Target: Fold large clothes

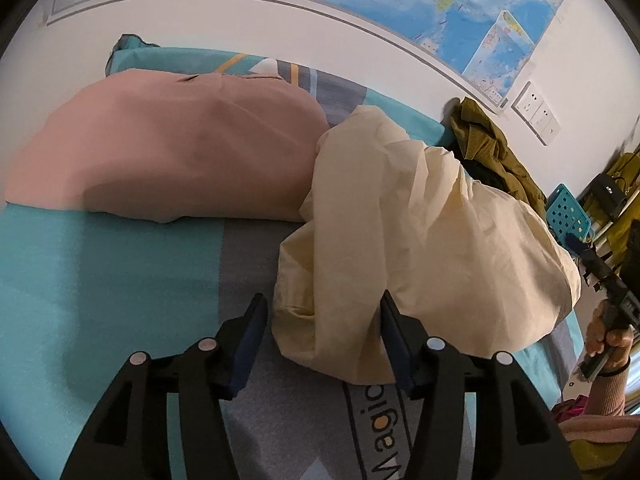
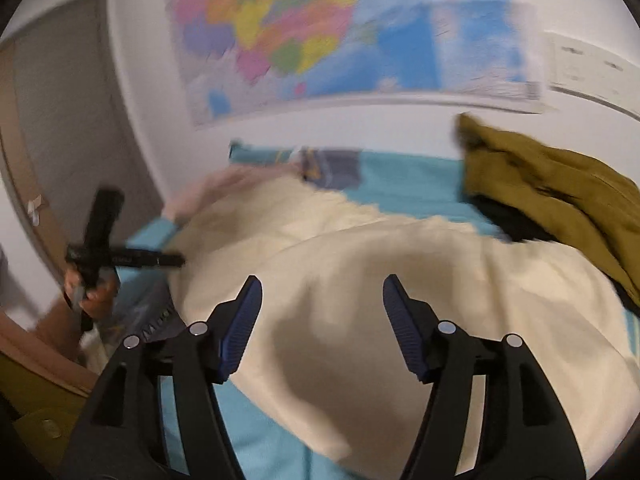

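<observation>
A crumpled cream garment (image 1: 420, 248) lies in a heap on the bed; it also fills the middle of the blurred right wrist view (image 2: 360, 280). My left gripper (image 1: 322, 300) is open, its jaws wide on either side of the garment's near edge, nothing clamped. My right gripper (image 2: 322, 284) is open and empty, just above the cream cloth. The left gripper also shows in the right wrist view (image 2: 100, 248) at the left, and the right gripper shows in the left wrist view (image 1: 612, 300) at the right edge.
A folded pink garment (image 1: 168, 152) lies flat at the back left of the bed. An olive garment (image 1: 492, 148) is bunched by the wall, also seen in the right wrist view (image 2: 552, 184). The bed has a teal and grey cover (image 1: 100, 288). A teal basket (image 1: 568, 212) stands right.
</observation>
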A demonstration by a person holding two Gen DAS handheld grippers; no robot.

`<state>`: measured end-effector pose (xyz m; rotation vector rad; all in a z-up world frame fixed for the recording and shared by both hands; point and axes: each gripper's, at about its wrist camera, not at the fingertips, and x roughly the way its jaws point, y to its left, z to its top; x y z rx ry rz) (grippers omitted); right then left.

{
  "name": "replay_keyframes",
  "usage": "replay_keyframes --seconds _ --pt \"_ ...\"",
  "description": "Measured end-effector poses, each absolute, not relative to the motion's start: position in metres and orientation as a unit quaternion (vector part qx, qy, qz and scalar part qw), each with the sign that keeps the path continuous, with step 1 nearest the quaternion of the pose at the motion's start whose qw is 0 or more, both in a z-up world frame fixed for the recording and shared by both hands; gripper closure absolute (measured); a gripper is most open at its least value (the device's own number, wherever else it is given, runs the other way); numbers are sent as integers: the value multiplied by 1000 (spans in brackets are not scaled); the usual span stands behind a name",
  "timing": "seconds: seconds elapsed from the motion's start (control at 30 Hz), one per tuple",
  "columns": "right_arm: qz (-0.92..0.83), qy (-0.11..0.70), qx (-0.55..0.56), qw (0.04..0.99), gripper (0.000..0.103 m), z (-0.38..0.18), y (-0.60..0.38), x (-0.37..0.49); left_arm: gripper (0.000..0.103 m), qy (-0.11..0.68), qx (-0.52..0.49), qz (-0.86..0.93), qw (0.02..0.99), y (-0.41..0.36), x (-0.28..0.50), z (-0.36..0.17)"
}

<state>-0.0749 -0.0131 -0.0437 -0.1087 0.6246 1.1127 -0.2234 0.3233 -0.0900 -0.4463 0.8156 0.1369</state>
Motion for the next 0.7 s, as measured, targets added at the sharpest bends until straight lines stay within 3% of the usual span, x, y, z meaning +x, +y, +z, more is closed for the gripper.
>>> replay_keyframes --seconds 0.27,0.53,0.7 --pt "496 383 -51 778 46 -102 25 -33 44 406 -222 72 884 328 -216 -96" --pt "557 292 -98 772 33 -39 28 -97 42 393 -207 96 891 323 -228 -87" --pt "613 262 -194 719 29 -45 86 -149 37 380 -213 105 894 324 -243 -80"
